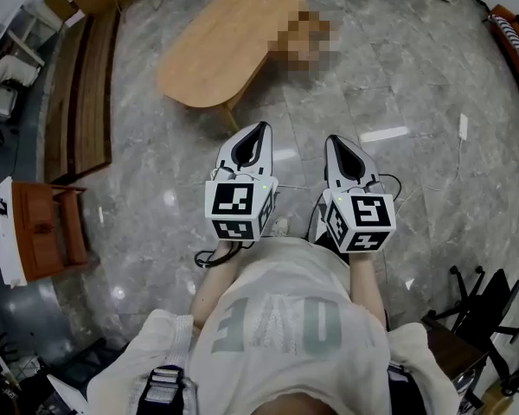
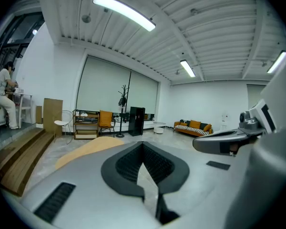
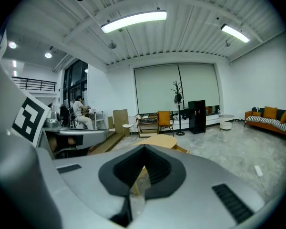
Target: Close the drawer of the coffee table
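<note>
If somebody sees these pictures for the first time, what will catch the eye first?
First, the left gripper and the right gripper, each with a black-and-white marker cube, side by side in the middle of the head view, both shut and empty. Ahead of them, at the top of that view, an oval wooden coffee table stands on a glossy grey floor.

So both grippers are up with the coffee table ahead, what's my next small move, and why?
Probably walk forward toward the coffee table. The left gripper and right gripper both hang over the marble floor well short of it, fingers together with nothing between them, so no part of the table is within reach to push yet.
</note>
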A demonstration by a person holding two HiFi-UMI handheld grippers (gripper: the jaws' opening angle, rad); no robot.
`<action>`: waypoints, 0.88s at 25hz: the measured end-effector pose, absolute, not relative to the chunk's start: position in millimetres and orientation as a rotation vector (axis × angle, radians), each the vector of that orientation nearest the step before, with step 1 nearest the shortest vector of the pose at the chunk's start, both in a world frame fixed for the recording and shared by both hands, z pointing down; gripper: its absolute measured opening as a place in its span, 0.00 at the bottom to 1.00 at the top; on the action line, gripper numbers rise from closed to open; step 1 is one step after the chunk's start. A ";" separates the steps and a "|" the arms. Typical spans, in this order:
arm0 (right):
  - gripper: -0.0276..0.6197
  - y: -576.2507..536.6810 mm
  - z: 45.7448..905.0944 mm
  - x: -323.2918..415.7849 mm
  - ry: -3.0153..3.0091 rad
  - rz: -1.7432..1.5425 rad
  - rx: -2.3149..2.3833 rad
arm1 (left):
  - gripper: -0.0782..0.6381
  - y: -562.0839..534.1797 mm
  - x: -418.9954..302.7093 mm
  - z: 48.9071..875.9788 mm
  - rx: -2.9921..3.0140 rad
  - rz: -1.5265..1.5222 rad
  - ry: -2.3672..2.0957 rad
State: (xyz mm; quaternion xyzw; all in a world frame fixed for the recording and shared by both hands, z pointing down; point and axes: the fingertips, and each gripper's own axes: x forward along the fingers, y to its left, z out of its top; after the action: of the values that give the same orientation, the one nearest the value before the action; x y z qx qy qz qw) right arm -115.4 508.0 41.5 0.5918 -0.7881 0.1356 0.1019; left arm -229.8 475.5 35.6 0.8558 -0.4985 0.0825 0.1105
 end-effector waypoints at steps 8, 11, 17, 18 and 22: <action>0.05 493.1 48.2 -109.6 -2.277 0.419 1.798 | 0.12 434.6 -257.9 39.9 2.477 0.214 -1.514; 0.05 480.4 48.1 -96.9 -2.278 0.444 1.831 | 0.12 424.7 -251.9 34.7 2.493 0.197 -1.518; 0.05 443.2 56.1 -83.6 -2.293 0.422 1.809 | 0.12 390.3 -230.5 40.6 2.506 0.182 -1.501; 0.05 434.8 57.2 -79.7 -2.298 0.414 1.801 | 0.12 383.5 -223.7 41.4 2.511 0.186 -1.498; 0.05 382.3 59.6 -59.0 -2.329 0.374 1.782 | 0.12 343.9 -193.9 39.5 2.537 0.189 -1.510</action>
State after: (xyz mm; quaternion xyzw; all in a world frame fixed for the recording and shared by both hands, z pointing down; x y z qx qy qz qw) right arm -59.0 382.3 59.6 0.6001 -0.7845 0.1259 0.0926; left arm -193.9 343.9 39.5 0.8539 -0.5084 0.0637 0.0915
